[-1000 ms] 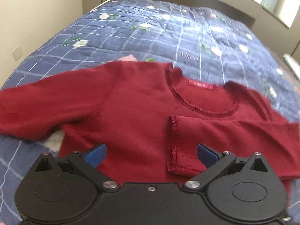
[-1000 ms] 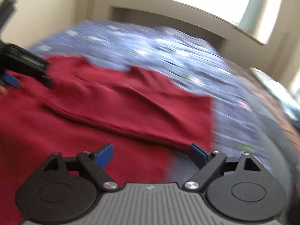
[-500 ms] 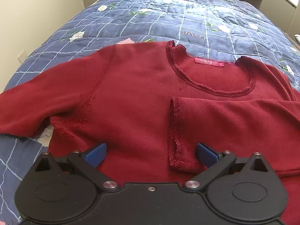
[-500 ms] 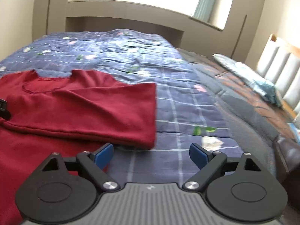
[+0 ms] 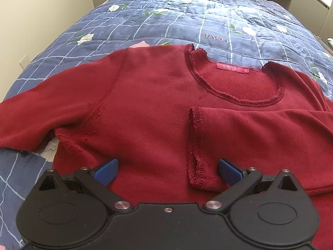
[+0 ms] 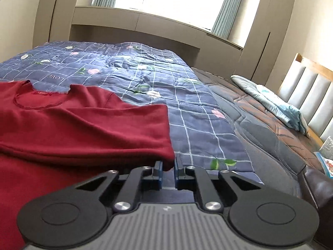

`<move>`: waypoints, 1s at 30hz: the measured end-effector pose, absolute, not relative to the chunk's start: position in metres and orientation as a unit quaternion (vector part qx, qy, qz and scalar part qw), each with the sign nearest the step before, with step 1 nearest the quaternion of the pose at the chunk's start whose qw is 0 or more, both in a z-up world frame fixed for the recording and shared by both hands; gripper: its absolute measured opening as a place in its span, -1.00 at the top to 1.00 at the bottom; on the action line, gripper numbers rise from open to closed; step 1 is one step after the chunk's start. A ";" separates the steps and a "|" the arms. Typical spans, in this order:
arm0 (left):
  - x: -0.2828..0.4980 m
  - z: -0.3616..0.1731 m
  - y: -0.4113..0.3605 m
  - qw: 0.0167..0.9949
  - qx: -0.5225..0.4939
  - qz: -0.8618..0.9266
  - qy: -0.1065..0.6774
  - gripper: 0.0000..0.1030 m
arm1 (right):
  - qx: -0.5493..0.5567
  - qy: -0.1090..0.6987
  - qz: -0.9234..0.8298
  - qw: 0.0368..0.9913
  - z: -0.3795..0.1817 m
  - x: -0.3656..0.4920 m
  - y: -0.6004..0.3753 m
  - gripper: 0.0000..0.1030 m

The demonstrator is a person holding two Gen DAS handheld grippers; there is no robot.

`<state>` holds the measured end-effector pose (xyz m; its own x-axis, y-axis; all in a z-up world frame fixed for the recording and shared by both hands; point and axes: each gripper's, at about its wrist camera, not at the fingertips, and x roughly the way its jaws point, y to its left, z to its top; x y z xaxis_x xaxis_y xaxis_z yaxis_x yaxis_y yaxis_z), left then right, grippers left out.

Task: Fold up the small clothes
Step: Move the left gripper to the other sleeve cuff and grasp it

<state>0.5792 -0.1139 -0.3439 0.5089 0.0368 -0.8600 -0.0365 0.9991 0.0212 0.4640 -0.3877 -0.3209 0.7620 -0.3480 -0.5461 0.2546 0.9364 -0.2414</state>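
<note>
I have one red sweater (image 5: 158,108) in front of me, lying flat on the blue checked quilt (image 5: 187,20), neck opening pointing away from me. It has two sleeves: the one on my left (image 5: 41,112) stretches straight out to the side over the quilt, and the other (image 5: 260,137) is folded across the chest, its frilled cuff (image 5: 196,148) lying just below the neckline. One pink label (image 5: 230,68) shows inside the collar.

My left gripper (image 5: 168,169) hangs over the lower chest of the sweater with its two blue fingers (image 5: 106,170) spread wide apart; the folded cuff sits between them, but neither finger touches it as far as I can see.

My right gripper (image 6: 168,171) is at the sweater's right edge, where the folded sleeve turns back. Its two fingers are drawn close together with a corner of that red fold (image 6: 166,158) caught between them (a narrow gap shows lower down, yet the cloth appears pinched at the tips).

Past the quilt's edge, the right wrist view shows a dark patterned mattress cover (image 6: 270,129), one light blue folded blanket (image 6: 274,102) lying on it near the padded headboard (image 6: 308,95), and a bright window (image 6: 166,0) with curtains beyond the foot of the bed.
</note>
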 end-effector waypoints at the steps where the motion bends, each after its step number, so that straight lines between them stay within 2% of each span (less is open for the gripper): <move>1: 0.579 -0.344 -0.114 0.868 0.001 0.021 0.496 -0.99 | -0.073 0.308 -0.163 0.935 -0.321 0.462 -0.388 0.82; 11: 0.577 -0.343 -0.111 0.871 -0.004 0.018 0.491 -0.99 | -0.047 0.373 -0.162 0.912 -0.331 0.468 -0.392 0.82; 12: 0.577 -0.341 -0.109 0.871 -0.010 0.017 0.492 -0.99 | -0.044 0.378 -0.165 0.910 -0.328 0.467 -0.393 0.69; 14: 0.574 -0.335 -0.101 0.870 -0.030 0.015 0.492 -0.99 | -0.032 0.387 -0.167 0.906 -0.323 0.461 -0.394 0.28; 15: 0.572 -0.331 -0.097 0.870 -0.040 0.018 0.491 -0.99 | -0.031 0.389 -0.171 0.905 -0.319 0.458 -0.393 -0.10; 16: 0.570 -0.328 -0.092 0.869 -0.053 0.023 0.491 -0.99 | -0.030 0.392 -0.175 0.903 -0.314 0.454 -0.390 -0.36; 17: 0.568 -0.324 -0.086 0.867 -0.068 0.028 0.492 -0.99 | -0.026 0.392 -0.176 0.903 -0.309 0.450 -0.387 -0.43; 19: 0.559 -0.316 -0.068 0.863 -0.118 0.040 0.490 -0.99 | -0.012 0.391 -0.172 0.904 -0.298 0.443 -0.375 -0.78; 21: 0.549 -0.308 -0.044 0.861 -0.175 0.059 0.475 -0.99 | -0.006 0.387 -0.159 0.908 -0.287 0.438 -0.359 -0.92; 27: 0.514 -0.298 0.061 0.834 -0.345 0.186 0.389 -0.99 | -0.014 0.387 -0.053 0.920 -0.274 0.445 -0.286 -0.97; 30: 0.506 -0.299 0.114 0.818 -0.367 0.255 0.362 -0.99 | -0.021 0.393 0.000 0.919 -0.277 0.454 -0.253 -0.98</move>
